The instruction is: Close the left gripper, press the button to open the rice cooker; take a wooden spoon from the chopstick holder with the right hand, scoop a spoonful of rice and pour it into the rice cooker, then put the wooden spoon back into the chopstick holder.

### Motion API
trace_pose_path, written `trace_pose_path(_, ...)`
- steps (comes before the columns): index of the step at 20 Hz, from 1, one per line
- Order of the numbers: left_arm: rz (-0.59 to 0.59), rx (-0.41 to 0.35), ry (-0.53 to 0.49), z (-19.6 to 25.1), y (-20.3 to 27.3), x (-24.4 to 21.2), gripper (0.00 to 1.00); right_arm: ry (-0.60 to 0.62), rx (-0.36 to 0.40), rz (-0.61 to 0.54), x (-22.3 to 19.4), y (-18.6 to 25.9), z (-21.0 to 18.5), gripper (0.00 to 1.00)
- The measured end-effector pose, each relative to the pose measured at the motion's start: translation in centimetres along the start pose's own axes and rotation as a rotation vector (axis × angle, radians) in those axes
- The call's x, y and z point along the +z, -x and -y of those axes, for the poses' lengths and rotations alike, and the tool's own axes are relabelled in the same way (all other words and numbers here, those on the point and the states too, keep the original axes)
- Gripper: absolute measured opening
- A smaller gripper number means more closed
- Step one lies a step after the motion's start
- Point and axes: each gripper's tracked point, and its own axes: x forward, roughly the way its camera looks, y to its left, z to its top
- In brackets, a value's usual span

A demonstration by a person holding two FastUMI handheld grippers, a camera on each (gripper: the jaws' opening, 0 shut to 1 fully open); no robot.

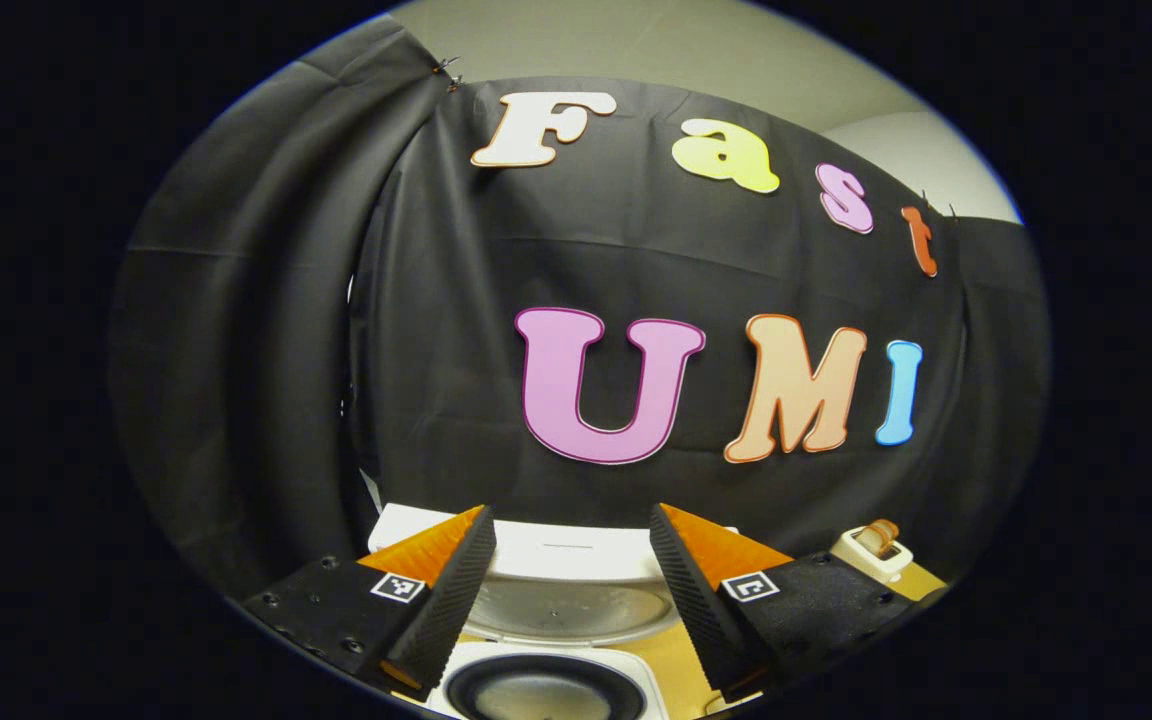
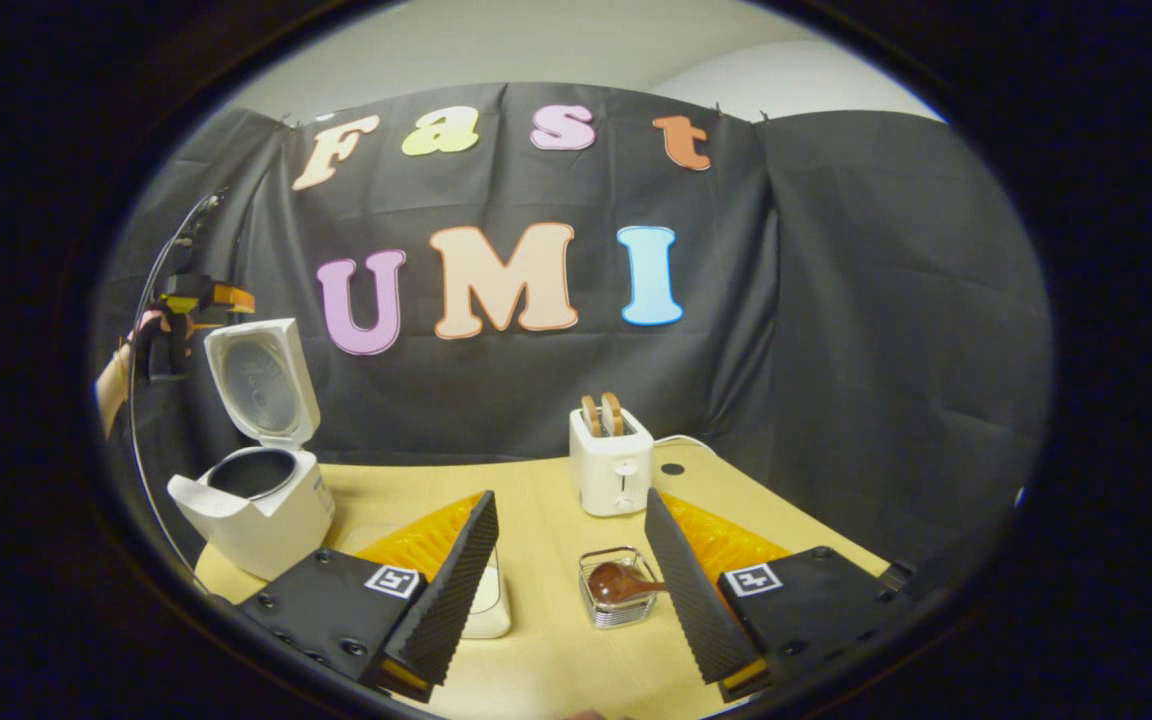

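Two grippers: left gripper [image 1: 568, 590] spread wide, grasping nothing, hovering over the cooker; right gripper [image 2: 568, 580] also spread, empty
Rice cooker [image 2: 258, 505]: far left, lid flipped up
Toaster [image 2: 612, 462]: mid-table, behind
Wooden spoon [image 2: 621, 583]: bowl in small glass dish [image 2: 618, 608], right finger hiding the handle

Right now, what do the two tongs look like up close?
The left tongs and the right tongs look alike: two wedge-shaped fingers with ribbed inner faces, on flat black blocks dotted with screws. Each block carries a small square black-and-white marker.
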Motion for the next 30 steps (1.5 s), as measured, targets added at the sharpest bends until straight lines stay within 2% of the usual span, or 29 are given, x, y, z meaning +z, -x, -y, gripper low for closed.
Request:
trace_pose_path(5,-0.056,-0.009,-0.033,-0.4,-3.7,-0.7,0.91,-0.002,-0.038,-0.007,-0.3,1.0,0.9,0.96)
trace_pose_path(7,-0.075,0.013,-0.059,-0.7,-4.5,-1.2,0.91,0.004,-0.050,-0.010,-0.2,1.3,1.5,0.96)
trace_pose_path(13,-0.061,0.035,-0.084,-0.6,-4.3,-1.6,0.93,-0.033,-0.034,-0.025,-0.8,1.6,1.8,0.96)
trace_pose_path(19,-0.023,0.032,-0.085,-0.3,-1.6,-2.2,0.91,-0.029,-0.001,-0.028,-0.6,2.1,1.5,0.95)
trace_pose_path(21,-0.030,0.025,-0.079,-0.2,-0.1,-2.6,0.93,-0.036,0.008,-0.024,-0.4,2.2,1.4,0.94)
trace_pose_path(30,-0.053,0.006,-0.069,0.0,7.7,-7.2,0.93,-0.042,0.051,0.004,1.6,1.2,0.9,0.92)
